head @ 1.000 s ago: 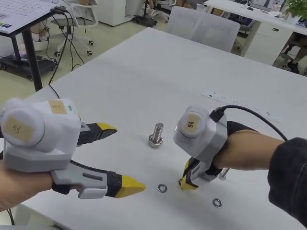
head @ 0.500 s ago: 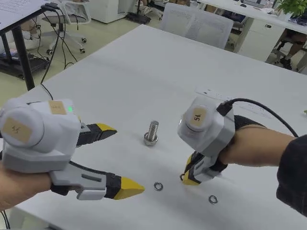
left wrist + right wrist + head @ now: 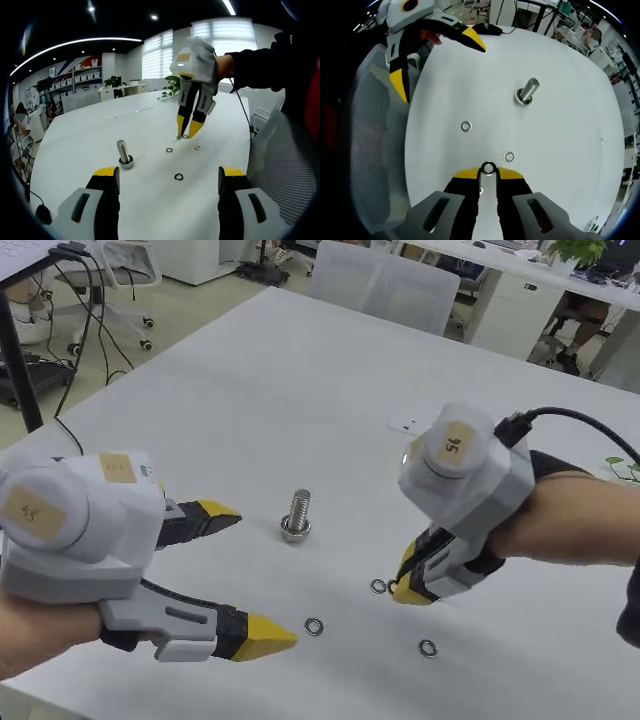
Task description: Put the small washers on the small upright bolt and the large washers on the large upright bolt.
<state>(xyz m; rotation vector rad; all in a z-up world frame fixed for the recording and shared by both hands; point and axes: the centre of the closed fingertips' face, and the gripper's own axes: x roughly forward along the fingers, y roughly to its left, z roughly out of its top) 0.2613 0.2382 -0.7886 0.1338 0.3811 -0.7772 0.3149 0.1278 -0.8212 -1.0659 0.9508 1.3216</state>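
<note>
right hand-held gripper (image 3: pixel 402 585) higher now, small round metal washer (image 3: pixel 488 168) between its yellow tips

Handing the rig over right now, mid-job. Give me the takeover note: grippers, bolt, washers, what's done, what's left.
The left gripper is open and empty.
The right gripper is shut on a washer, tips low over the table.
The upright bolt stands between them with a ring at its base; whether that is a placed washer, I cannot tell.
Three loose washers lie flat on the table: that one by the left gripper's lower tip, one beside the right gripper's tips, one nearer the person.
Left: seat the held washer on the bolt matching its size, then the loose ones.
</note>
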